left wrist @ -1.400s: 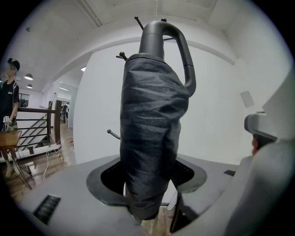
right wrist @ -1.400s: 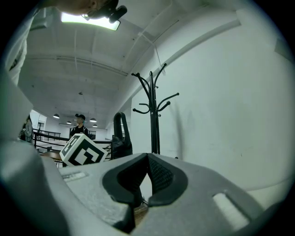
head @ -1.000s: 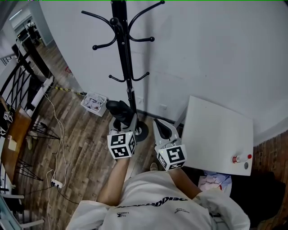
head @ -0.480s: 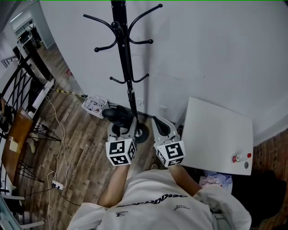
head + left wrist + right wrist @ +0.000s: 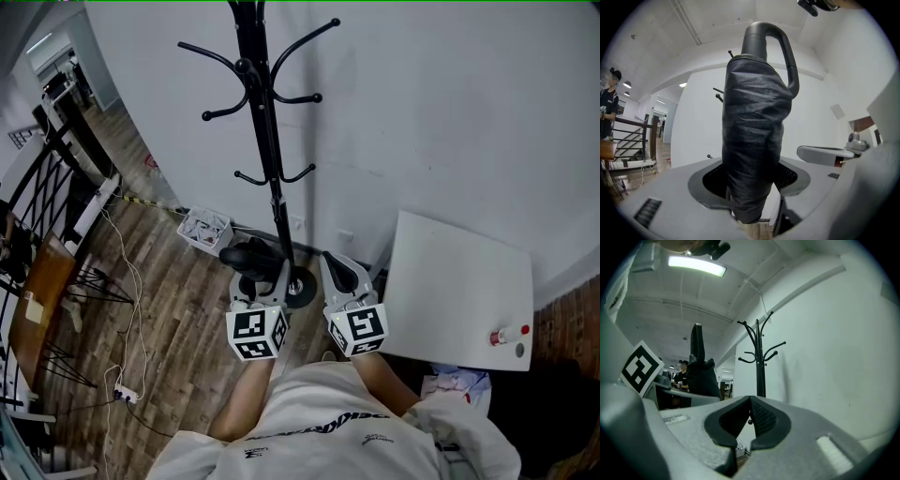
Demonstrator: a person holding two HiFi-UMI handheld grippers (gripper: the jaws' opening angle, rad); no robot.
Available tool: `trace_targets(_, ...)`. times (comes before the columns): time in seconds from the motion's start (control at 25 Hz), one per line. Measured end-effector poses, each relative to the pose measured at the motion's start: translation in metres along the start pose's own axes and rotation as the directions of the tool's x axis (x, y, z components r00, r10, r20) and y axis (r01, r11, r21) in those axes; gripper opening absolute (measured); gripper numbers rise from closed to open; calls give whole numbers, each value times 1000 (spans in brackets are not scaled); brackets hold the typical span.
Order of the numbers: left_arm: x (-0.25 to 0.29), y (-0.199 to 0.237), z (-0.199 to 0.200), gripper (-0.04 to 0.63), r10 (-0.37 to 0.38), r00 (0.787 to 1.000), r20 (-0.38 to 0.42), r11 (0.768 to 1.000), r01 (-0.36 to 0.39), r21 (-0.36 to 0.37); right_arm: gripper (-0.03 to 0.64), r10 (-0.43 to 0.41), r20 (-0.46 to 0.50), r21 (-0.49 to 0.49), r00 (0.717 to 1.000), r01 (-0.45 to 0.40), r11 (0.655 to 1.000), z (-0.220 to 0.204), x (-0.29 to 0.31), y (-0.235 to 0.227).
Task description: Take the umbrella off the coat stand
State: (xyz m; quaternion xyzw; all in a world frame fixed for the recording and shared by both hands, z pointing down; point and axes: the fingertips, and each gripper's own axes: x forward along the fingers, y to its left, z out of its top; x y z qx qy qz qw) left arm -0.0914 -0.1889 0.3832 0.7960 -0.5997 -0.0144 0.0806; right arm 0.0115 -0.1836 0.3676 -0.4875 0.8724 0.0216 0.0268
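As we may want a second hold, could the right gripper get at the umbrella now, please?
Probably yes. The umbrella stands upright in the left gripper, close beside the right gripper, with nothing between them. The right jaws are shut and empty, so must open first.

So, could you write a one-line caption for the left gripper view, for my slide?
The left claw holds the folded black umbrella upright, handle up.

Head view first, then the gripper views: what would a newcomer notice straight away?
The folded black umbrella, upright and clamped in the left gripper, fills that gripper's view. In the head view the bare black coat stand rises just ahead of both grippers, with a white table to its right.
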Motion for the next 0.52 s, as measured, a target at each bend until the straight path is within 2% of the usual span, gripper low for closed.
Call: trace_targets(0.52, 4, 8, -8, 253, -3, 1000, -12, 1000, 3, 9, 0, 16, 9, 0, 1000, -16, 1000, -2, 12, 2)
